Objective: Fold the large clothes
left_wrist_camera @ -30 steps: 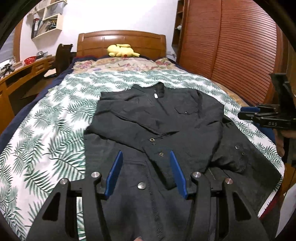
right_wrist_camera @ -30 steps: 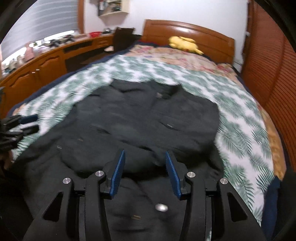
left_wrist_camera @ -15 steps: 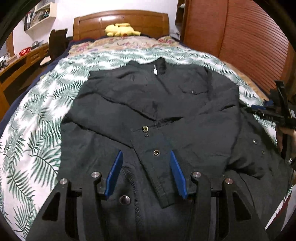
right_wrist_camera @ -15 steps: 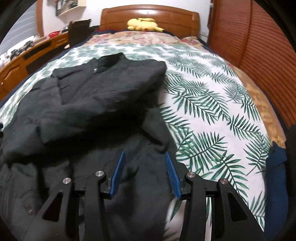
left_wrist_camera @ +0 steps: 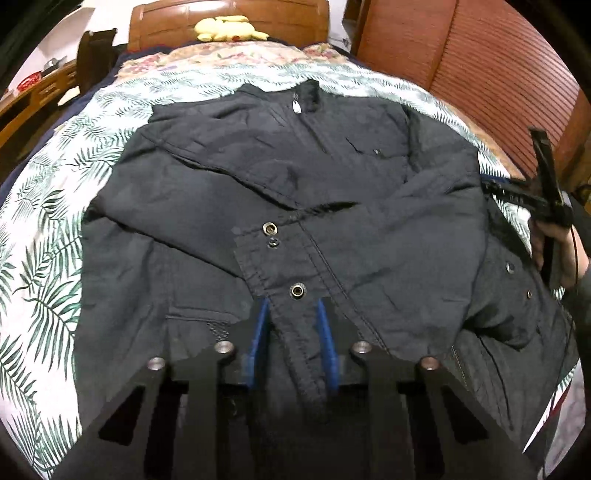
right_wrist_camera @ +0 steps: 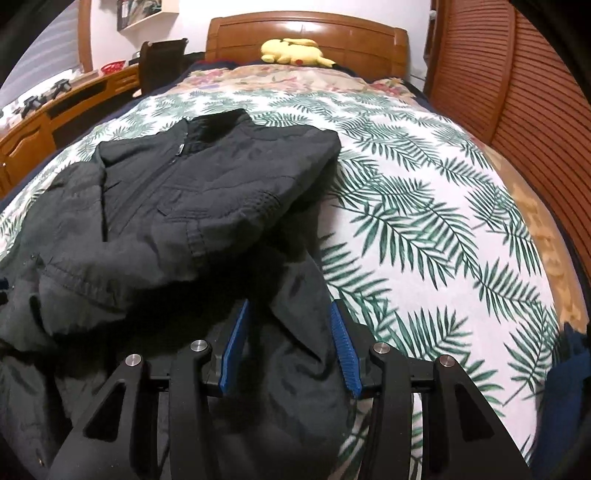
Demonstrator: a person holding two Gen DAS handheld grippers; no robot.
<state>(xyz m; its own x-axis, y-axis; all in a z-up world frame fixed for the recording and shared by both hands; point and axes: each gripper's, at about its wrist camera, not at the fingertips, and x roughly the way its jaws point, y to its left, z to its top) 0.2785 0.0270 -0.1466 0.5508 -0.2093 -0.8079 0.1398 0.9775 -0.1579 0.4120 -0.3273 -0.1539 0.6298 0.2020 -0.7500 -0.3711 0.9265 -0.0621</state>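
A large black jacket (left_wrist_camera: 295,177) lies front up on the bed, collar at the far end, one sleeve folded across its chest. The sleeve cuff (left_wrist_camera: 291,291) with metal snaps lies between the blue pads of my left gripper (left_wrist_camera: 290,314), whose jaws are narrowed around the cuff. My right gripper (right_wrist_camera: 288,314) is open, low over the jacket's right lower edge (right_wrist_camera: 295,288), fabric lying between its pads. In the left wrist view the right gripper (left_wrist_camera: 532,199) shows at the jacket's right side. The jacket also fills the left of the right wrist view (right_wrist_camera: 184,206).
The bed has a white cover with green palm leaves (right_wrist_camera: 424,221) and a wooden headboard (right_wrist_camera: 306,33) with a yellow plush toy (right_wrist_camera: 291,51). A wooden louvred wardrobe (right_wrist_camera: 535,92) stands on the right, a wooden desk (right_wrist_camera: 55,110) on the left.
My left gripper has lowered onto the sleeve cuff and its jaws have narrowed around it. My right gripper has swung from over the jacket's middle to its right lower edge.
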